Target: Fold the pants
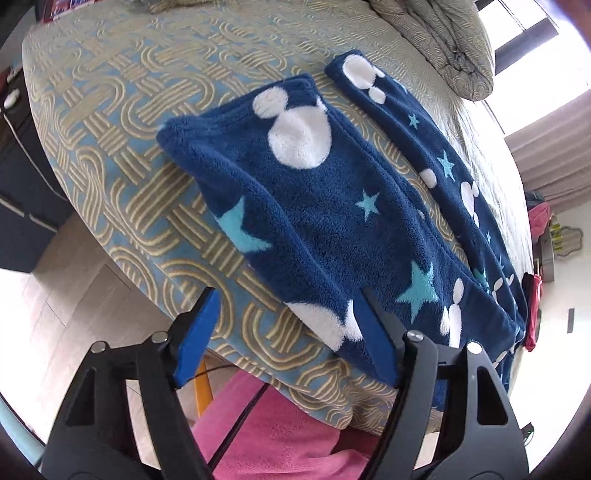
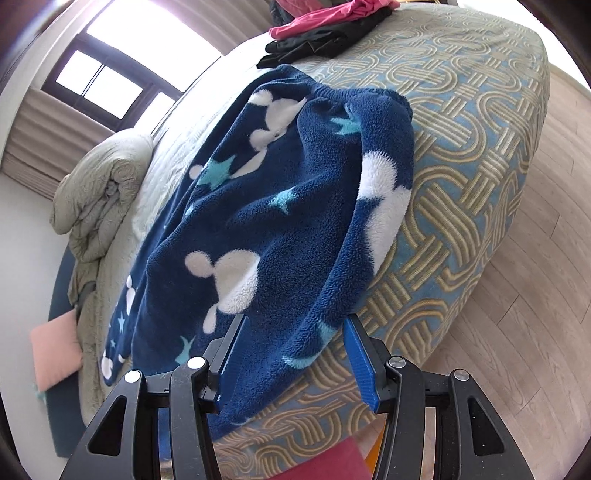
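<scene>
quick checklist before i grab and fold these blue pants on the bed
1. Pants lie flat on the bed, legs apart: ok.
2. Left gripper has fabric between its pads: not ok, only the right-hand pad overlaps the edge.
3. Right gripper straddles the pants edge: ok.
4. Either gripper pinching cloth: cannot tell.
5. Clothes pile clear of the pants: cannot tell.
</scene>
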The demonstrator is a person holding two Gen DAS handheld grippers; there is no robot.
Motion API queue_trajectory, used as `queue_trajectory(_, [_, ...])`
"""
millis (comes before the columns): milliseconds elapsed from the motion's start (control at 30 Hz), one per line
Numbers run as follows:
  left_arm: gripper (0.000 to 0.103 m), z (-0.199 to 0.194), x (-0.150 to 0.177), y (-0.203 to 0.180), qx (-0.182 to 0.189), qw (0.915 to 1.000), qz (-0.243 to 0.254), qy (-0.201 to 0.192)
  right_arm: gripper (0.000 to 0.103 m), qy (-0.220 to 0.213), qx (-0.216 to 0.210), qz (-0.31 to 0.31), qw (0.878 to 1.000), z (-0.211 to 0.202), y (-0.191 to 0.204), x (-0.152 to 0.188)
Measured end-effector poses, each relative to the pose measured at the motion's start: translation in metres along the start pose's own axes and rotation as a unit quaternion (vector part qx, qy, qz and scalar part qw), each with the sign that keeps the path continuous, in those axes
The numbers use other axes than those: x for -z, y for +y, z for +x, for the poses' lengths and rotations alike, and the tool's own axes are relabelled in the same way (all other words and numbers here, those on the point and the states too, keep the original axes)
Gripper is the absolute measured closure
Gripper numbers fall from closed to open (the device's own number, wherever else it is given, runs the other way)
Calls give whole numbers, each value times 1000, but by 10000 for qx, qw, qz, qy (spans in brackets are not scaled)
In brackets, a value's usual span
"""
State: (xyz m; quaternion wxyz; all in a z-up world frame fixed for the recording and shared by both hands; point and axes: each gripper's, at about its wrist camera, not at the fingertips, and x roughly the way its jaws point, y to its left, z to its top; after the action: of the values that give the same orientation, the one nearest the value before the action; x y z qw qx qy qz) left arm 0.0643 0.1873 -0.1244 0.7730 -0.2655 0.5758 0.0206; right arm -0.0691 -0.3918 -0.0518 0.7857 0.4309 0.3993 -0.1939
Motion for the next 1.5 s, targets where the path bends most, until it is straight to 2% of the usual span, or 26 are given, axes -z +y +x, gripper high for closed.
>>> queue_trajectory(333, [28,18,-18,7,61,9991,-421,2,50,118,-45,-60,9999,11,4,-2])
queue_trajectory(367, [41,19,-20,7,90,9990,-449,-16,50,126,-53,-61,9999,12,5,-2])
queue_trajectory(400, [59,20,-22,7,184,9989,-425,-44,50,130,-64,-60,9999,13,5,-3])
queue_trajectory(433, [96,22,-23,6,210,9991,-357,18,50,129,-75,-64,9999,13,6,-3])
queue_trajectory(500, [95,20,-24,7,252,9991,-333,8,50,104,-58,-66,9999,14,6,-3])
queue_trajectory(567, [95,13,-24,5,289,9992,-258,-97,72,83,-51,-135,9999,16,9,-4])
queue_trajectory(600, [95,9,-24,3,264,9994,-170,-158,96,99,-9,-262,9996,18,12,-4])
queue_trajectory(833, [95,-13,-30,-22,99,9985,291,-449,99,-338,-109,-498,9981,-2,29,-10])
queue_trajectory(1167, [95,-38,-62,-64,227,9962,517,-657,99,-705,-579,-722,9932,-26,64,-38])
queue_trajectory(1367, [95,-37,-96,-106,105,9950,738,-660,99,-952,-786,-1186,9852,-25,118,-77])
queue_trajectory(1500, [95,-27,-132,-147,-36,9930,924,-732,99,-1073,-679,-1557,9796,-4,165,-112])
